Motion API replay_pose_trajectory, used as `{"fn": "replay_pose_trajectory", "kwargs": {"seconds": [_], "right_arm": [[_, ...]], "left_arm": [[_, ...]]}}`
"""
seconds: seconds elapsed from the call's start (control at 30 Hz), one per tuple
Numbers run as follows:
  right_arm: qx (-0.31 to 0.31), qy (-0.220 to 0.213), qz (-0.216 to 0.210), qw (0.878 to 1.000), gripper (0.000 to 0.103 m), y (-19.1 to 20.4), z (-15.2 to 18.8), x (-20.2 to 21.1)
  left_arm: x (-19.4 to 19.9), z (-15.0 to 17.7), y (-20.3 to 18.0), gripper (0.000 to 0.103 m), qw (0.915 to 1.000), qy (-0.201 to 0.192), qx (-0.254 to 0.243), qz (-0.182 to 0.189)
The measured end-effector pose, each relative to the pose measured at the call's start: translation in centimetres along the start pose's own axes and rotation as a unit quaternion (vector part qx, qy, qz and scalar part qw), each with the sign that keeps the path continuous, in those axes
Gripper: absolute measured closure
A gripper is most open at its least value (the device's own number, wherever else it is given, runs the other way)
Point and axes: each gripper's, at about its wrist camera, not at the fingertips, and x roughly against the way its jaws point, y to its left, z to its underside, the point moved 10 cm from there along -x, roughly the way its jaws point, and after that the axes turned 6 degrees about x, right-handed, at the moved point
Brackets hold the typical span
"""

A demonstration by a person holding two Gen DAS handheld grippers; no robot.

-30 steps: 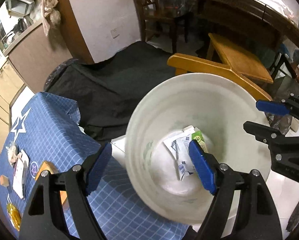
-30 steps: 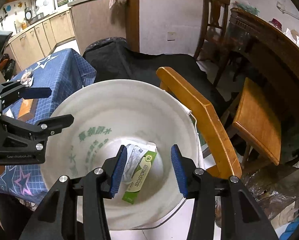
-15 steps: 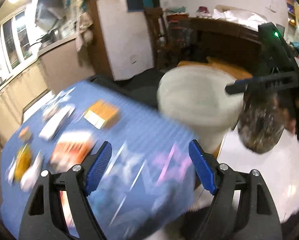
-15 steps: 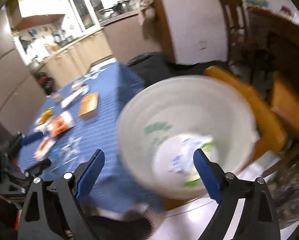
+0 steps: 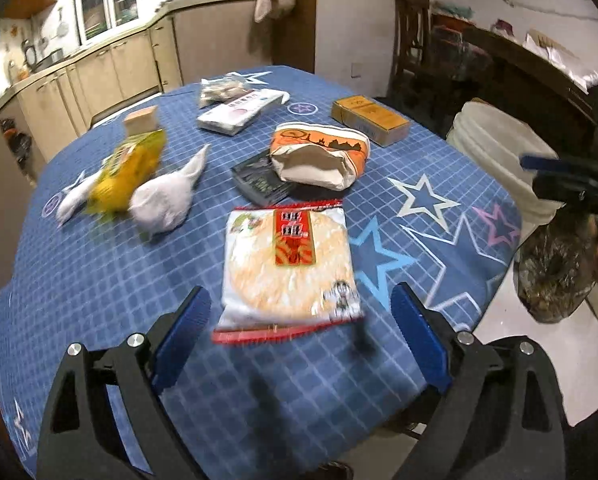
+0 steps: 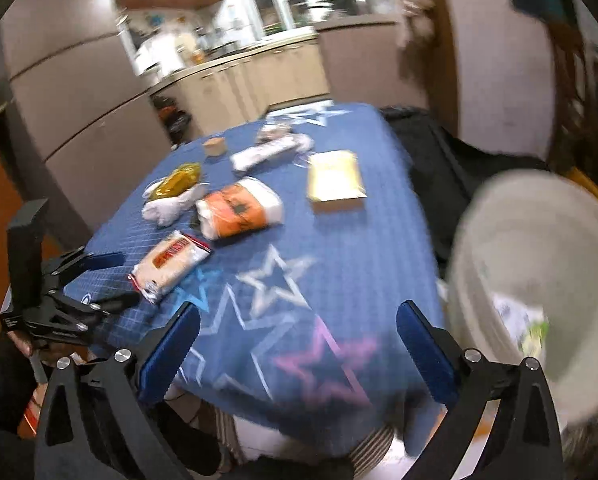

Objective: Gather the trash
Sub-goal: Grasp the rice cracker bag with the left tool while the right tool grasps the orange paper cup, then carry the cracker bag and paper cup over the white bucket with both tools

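1. Likely next target: rice-cracker packet [image 5: 289, 266], flat on the blue star tablecloth [image 5: 99, 280] near the table's front edge; its long axis runs roughly along the left gripper's line of sight.
2. Left gripper [image 5: 299, 344] has its jaws spread wide and empty, with the packet straight ahead between and just beyond the fingertips.
3. Right gripper [image 6: 299, 348] is also spread and empty, over bare cloth; the packet lies ahead and well to its left, so the left arm is nearer.
4. White bucket [image 6: 539, 280] sits off the table's right edge and already holds some wrappers.
5. Other candidates sit further back: white wad [image 5: 167, 196], yellow bag [image 5: 127, 172].
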Motion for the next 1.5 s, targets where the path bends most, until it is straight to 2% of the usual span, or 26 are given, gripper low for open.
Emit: {"fn": "replay_pose_trajectory", "kwargs": {"seconds": [0.1,0.2,0.27,0.3,0.5,0.57,0.7,0.93,1.0,1.03,1.07,1.23,1.37,1.5], "right_arm": [[0.057,0.005,-0.023,0.998,0.005,1.8,-3.3,-2.0],[0.095,0.01,-0.051,0.994,0.005,2.9,-6.1,-4.0],[0.108,0.023,-0.073,0.991,0.005,3.6,-7.1,-5.5],[0.116,0.036,-0.092,0.988,0.005,4.1,-7.5,-6.5],[0.153,0.09,-0.141,0.974,0.005,5.5,-8.8,-10.4],[0.175,0.104,-0.148,0.968,0.005,6.0,-8.6,-11.1],[0.223,0.136,-0.127,0.957,0.005,6.0,-8.2,-13.3],[0.194,0.166,-0.126,0.959,0.005,4.8,-7.4,-16.0],[0.192,0.17,-0.124,0.959,0.01,5.0,-6.4,-16.5],[0.194,0.169,-0.121,0.959,0.016,5.1,-6.1,-16.7],[0.197,0.157,-0.114,0.961,0.017,5.2,-6.0,-16.4],[0.196,0.119,-0.094,0.969,0.017,5.9,-4.9,-14.0],[0.161,0.105,-0.076,0.978,0.017,5.1,-4.5,-11.2],[0.106,0.096,-0.064,0.988,0.017,3.0,-4.0,-6.5]], "left_arm": [[-1.7,-0.4,-0.4,0.015,0.9999,0.013,-0.009,0.003],[-4.1,-0.2,0.8,0.015,0.9989,0.042,0.001,-0.021],[-4.1,-0.7,1.2,0.023,0.9993,0.03,0.008,-0.021],[-4.0,-0.9,1.3,0.031,0.9994,0.027,0.008,-0.021],[-2.8,0.1,1.6,0.033,0.9999,0.008,0.0,-0.014],[-1.9,1.0,1.8,0.033,0.9999,0.007,0.002,-0.013],[-1.0,1.9,2.5,0.033,0.9999,0.006,0.013,-0.008],[-1.2,1.8,2.8,0.033,0.9998,0.004,0.017,-0.004],[-1.3,1.7,2.9,0.033,0.9997,0.004,0.023,-0.004],[-1.3,1.7,2.9,0.033,0.9996,0.004,0.026,-0.003],[-1.3,1.7,2.9,0.033,0.9996,0.005,0.028,-0.003],[-1.0,1.7,2.9,0.033,0.9994,0.009,0.034,-0.002],[0.0,1.2,2.6,0.033,0.9995,0.005,0.03,-0.005],[1.1,0.3,1.9,0.033,0.9998,-0.002,0.016,-0.007]]}}
